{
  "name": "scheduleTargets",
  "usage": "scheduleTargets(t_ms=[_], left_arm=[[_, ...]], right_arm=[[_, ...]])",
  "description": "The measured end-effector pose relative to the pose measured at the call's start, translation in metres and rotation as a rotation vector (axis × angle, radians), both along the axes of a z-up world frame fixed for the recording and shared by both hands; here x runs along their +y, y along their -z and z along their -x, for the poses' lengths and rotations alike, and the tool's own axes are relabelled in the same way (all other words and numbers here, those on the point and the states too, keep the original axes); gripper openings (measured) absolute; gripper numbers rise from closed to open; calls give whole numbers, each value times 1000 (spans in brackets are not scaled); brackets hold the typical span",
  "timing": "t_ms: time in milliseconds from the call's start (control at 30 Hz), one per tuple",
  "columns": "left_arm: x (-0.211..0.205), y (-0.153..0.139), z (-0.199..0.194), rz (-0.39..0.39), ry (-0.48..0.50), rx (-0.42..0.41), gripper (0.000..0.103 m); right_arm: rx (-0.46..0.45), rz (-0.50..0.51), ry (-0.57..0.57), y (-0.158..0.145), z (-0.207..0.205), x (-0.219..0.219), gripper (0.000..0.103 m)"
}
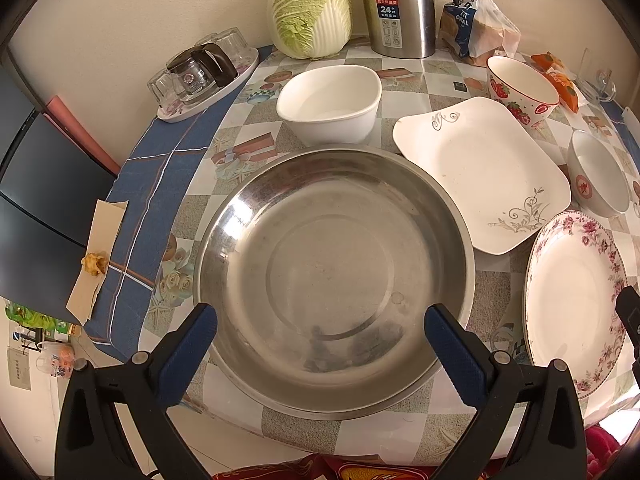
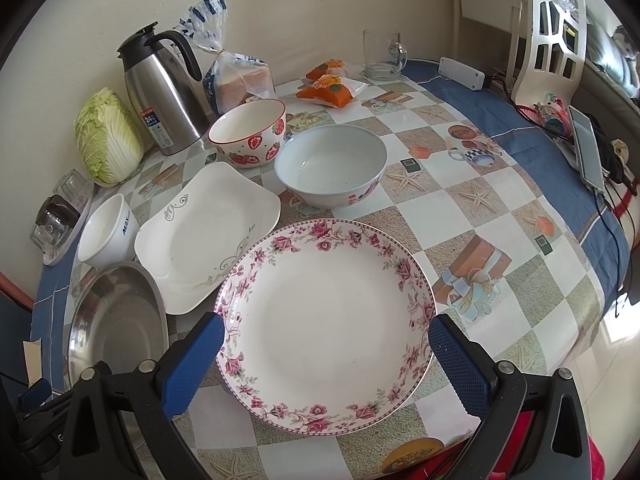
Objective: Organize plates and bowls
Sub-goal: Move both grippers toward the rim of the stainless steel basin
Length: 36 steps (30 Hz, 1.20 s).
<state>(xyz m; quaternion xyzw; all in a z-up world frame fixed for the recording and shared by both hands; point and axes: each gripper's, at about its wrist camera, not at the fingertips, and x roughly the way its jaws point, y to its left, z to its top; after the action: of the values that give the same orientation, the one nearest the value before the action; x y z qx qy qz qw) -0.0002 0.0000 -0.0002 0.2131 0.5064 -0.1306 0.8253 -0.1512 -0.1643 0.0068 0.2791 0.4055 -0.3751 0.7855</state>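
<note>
- Left gripper [image 1: 320,336] hovered over the steel basin [image 1: 334,280] at the table's near edge; jaws stood wide apart, holding nothing.
- Right gripper [image 2: 326,354] hung above the floral plate [image 2: 326,320], also at the near edge; jaws spread wide, nothing between them.
- Steel basin sat just left of the floral plate, apart from it, in the right wrist view [image 2: 116,320].
- Square white plate [image 1: 480,172] lay behind both; its corner seemed to overlap the floral plate's rim.
- White square bowl [image 1: 330,104] stood just behind the basin, towards the table's left edge.
- Strawberry bowl [image 2: 248,132] sat near the back edge; a plain white bowl with red marks [image 2: 332,164] stood just beside it to the right.
- Along the back edge: napa cabbage [image 1: 310,8], steel thermos jug [image 1: 400,8], bagged bread [image 2: 240,80], orange snack packs [image 2: 326,88], glass mug [image 2: 382,54].
- Tray of upturned glasses [image 1: 204,72] sat at the left edge.
</note>
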Motion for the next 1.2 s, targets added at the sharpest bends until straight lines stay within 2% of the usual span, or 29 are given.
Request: scheduleTargets(t_ms=[600,833,967,1133,1200], left_arm=[[0,0,0,2,-2,2,103],[6,2,-7,44,-21,14,103],[19,2,-19,123,-58,10,103],[48,5,-36,154,-138,-54,103],[61,8,-43,190,-181,-47,103]], right_arm=[[2,0,-3,2,-1,3,103],[14,-4,-24,3,-6,4,103],[17,-14,-82,5,-18,8,103],[47,-31,-247,13,-45,25,103],[60,-43,-311,18,-54,33,103]])
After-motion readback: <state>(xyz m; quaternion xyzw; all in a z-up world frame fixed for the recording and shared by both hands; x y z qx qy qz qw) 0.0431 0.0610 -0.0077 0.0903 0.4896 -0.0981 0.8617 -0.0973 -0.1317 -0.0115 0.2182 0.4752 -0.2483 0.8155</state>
